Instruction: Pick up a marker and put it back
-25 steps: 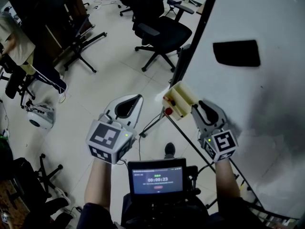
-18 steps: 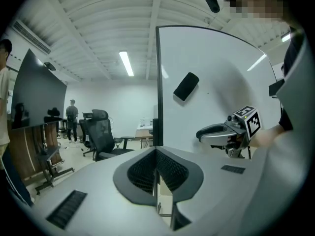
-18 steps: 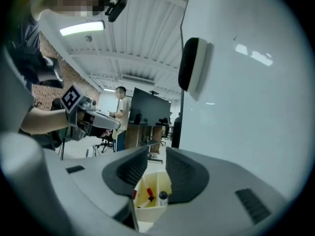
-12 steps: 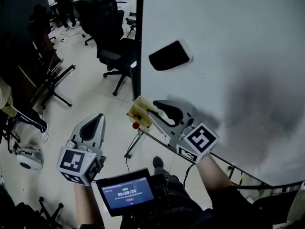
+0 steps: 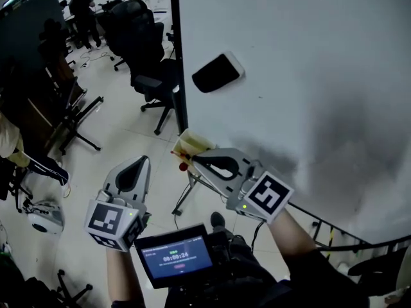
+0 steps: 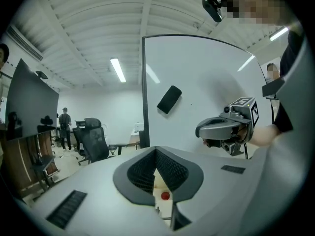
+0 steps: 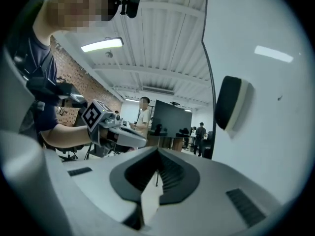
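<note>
A pale yellow holder point(image 5: 191, 143) sits at the lower left corner of the whiteboard point(image 5: 308, 63). A red marker end point(image 5: 183, 167) shows just under it. My right gripper point(image 5: 192, 157) has its tips at the holder, jaws shut, and nothing shows between them. My left gripper point(image 5: 142, 162) hangs apart to the left over the floor, jaws also shut. In the left gripper view, the holder and the red marker end point(image 6: 165, 195) show through the gap under the jaw tips. The holder point(image 7: 150, 200) shows the same way in the right gripper view.
A black eraser point(image 5: 218, 72) clings to the whiteboard above the holder. Office chairs point(image 5: 144, 40) and people stand at the back left. The whiteboard's stand legs point(image 5: 186, 197) reach onto the floor below the grippers. A small screen point(image 5: 174, 256) sits at my chest.
The view has swung from the floor toward the whiteboard. My right gripper has stayed at the pale holder, and the left one now sits lower left of it.
</note>
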Action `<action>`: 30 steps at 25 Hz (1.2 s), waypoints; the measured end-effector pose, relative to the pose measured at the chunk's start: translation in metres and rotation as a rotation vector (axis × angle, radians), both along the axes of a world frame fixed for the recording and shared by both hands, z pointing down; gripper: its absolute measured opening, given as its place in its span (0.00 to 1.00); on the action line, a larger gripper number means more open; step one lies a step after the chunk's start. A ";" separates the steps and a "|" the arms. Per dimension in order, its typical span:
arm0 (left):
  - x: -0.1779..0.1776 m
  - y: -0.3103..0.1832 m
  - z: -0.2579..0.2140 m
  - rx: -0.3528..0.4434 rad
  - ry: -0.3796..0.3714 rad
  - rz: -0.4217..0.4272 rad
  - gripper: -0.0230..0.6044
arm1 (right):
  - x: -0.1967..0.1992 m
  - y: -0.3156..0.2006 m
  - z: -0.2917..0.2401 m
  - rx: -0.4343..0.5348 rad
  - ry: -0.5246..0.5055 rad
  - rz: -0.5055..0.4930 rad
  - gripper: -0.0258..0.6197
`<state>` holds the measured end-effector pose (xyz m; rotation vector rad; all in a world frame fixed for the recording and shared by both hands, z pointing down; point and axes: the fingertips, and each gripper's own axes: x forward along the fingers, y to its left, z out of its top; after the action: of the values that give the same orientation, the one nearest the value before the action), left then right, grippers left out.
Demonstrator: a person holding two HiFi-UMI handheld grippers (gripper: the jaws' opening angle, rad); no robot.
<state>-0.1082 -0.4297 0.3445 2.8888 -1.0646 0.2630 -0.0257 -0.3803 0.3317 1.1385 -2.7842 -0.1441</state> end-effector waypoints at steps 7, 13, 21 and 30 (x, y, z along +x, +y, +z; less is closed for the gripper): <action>0.007 0.025 0.001 -0.018 -0.002 0.023 0.04 | 0.003 0.030 -0.011 -0.018 -0.006 0.016 0.05; 0.025 0.033 0.010 -0.012 0.011 0.027 0.04 | 0.019 0.037 0.003 -0.014 0.027 0.017 0.05; 0.061 0.065 0.012 -0.020 -0.017 0.003 0.04 | 0.052 0.066 -0.003 0.028 -0.024 -0.028 0.05; 0.117 0.115 -0.001 0.022 -0.017 -0.068 0.04 | 0.107 0.113 -0.006 0.042 -0.056 -0.082 0.05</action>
<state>0.0090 -0.3145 0.3431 2.8670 -1.1736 0.2741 0.0815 -0.2676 0.3261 1.0530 -2.8919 -0.1820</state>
